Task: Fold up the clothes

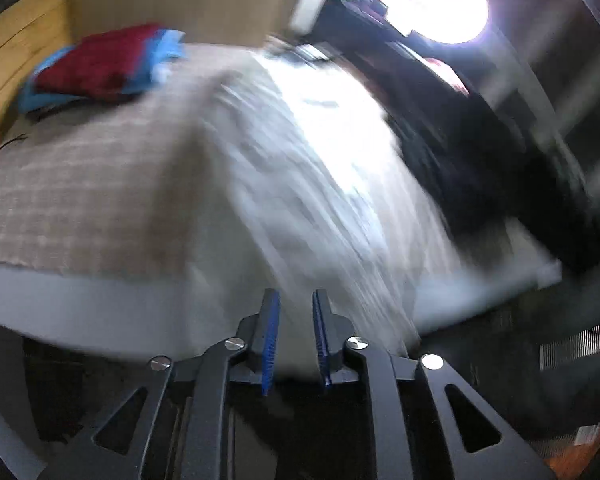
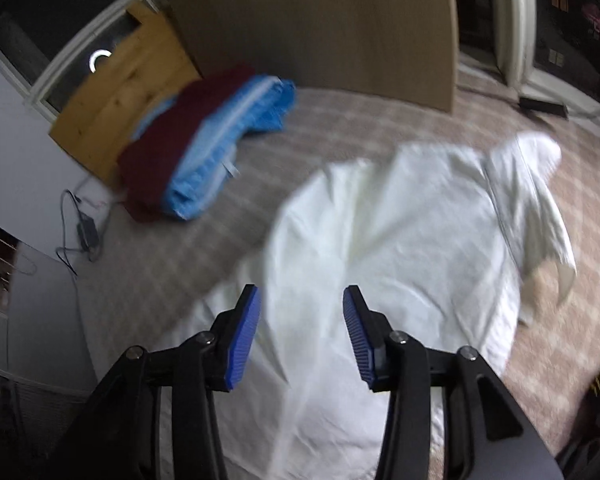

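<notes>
Here, through the left wrist's blurred lens, the left tool [image 1: 296, 340] hangs with blue ribbed pads slightly parted on nothing, over a white garment [image 1: 300, 184] draped off the checked bed [image 1: 80, 184], and glare hides the room beyond. Opposite, the right tool [image 2: 302, 336] stands spread above that garment, spread flat and wrinkled, beside folded maroon and blue clothes [image 2: 204, 140]; only this view shows a charger cable [image 2: 84, 232].

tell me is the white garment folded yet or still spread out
Spread out, not folded: the white garment lies open and rumpled across the checked bedcover.
</notes>
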`<state>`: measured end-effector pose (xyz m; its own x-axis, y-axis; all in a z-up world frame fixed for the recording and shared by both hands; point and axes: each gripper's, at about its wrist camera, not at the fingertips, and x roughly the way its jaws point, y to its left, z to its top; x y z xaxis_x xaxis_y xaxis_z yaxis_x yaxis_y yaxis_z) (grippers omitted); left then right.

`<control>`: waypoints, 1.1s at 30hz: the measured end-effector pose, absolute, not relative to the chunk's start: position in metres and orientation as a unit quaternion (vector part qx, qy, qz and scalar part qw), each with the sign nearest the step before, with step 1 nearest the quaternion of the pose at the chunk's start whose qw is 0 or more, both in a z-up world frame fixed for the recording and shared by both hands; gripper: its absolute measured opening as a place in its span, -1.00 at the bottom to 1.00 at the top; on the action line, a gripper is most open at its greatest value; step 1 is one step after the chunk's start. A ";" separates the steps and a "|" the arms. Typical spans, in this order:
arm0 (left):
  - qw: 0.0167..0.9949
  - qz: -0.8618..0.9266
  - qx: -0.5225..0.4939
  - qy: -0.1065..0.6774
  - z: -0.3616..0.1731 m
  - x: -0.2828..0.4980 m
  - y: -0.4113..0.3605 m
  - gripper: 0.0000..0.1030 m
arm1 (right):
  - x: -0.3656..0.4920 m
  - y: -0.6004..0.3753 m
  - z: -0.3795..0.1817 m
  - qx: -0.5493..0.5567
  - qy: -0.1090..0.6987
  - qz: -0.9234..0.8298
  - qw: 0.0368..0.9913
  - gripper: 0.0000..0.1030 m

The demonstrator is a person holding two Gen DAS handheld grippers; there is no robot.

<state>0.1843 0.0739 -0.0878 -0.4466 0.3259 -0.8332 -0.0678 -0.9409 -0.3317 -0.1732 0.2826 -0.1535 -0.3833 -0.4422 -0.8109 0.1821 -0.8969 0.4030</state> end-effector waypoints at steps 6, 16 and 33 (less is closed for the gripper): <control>0.084 0.850 -0.475 -0.211 -0.115 0.072 0.034 -0.65 | -0.211 0.265 -0.169 0.548 -0.114 -0.809 0.179 0.03; 0.043 0.833 -0.547 -0.079 -0.184 -0.015 0.049 -0.62 | -0.225 0.274 -0.194 0.533 0.007 -0.838 0.121 -0.27; 0.066 0.821 -0.558 -0.098 -0.155 0.124 0.028 -0.64 | -0.133 0.216 -0.199 0.523 0.034 -0.800 0.293 -0.41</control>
